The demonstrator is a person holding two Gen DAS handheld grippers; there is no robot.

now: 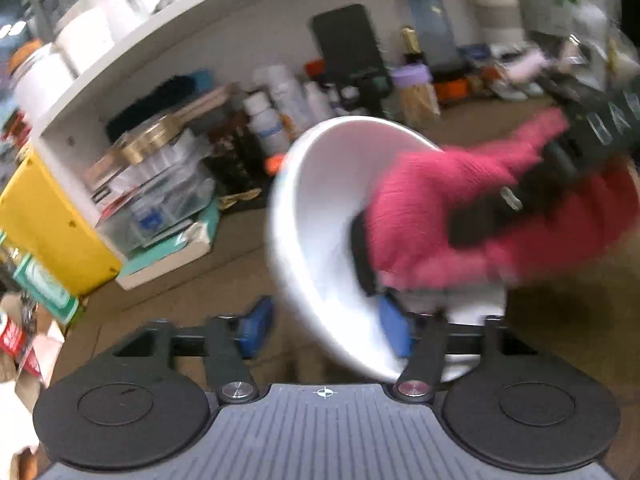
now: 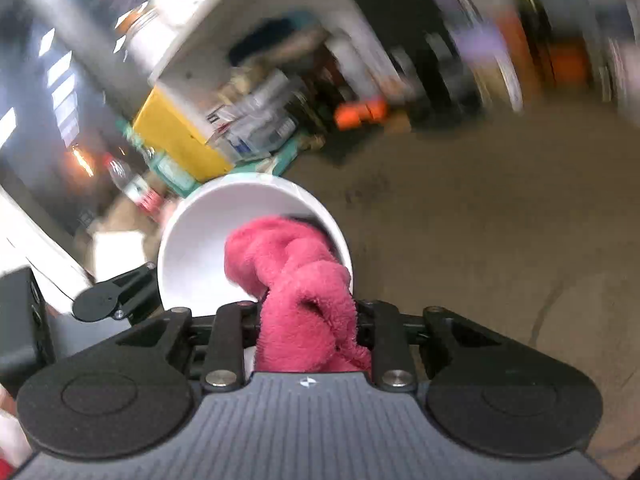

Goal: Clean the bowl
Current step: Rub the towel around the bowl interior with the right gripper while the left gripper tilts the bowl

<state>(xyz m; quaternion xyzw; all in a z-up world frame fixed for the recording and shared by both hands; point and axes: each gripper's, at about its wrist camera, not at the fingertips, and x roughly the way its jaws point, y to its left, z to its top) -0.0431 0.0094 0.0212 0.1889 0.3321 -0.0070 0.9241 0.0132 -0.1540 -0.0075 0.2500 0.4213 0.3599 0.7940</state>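
The white bowl (image 1: 320, 216) looks hard, smooth and a bit slippery, and it could break if it falls. The rim is the best place to hold it. The left gripper (image 1: 326, 330) does just that: its 2 blue pads (image 1: 394, 330) pinch the bowl's lower rim, 1 inside and 1 outside. The bowl sits right in front of this gripper, tipped on its side, up off the brown table (image 2: 480, 220). The pink cloth (image 2: 296, 280) is soft and fluffy. The right gripper (image 2: 308, 332) is closed tight on the cloth and pushes it inside the bowl. The cloth touches the bowl's inner wall.
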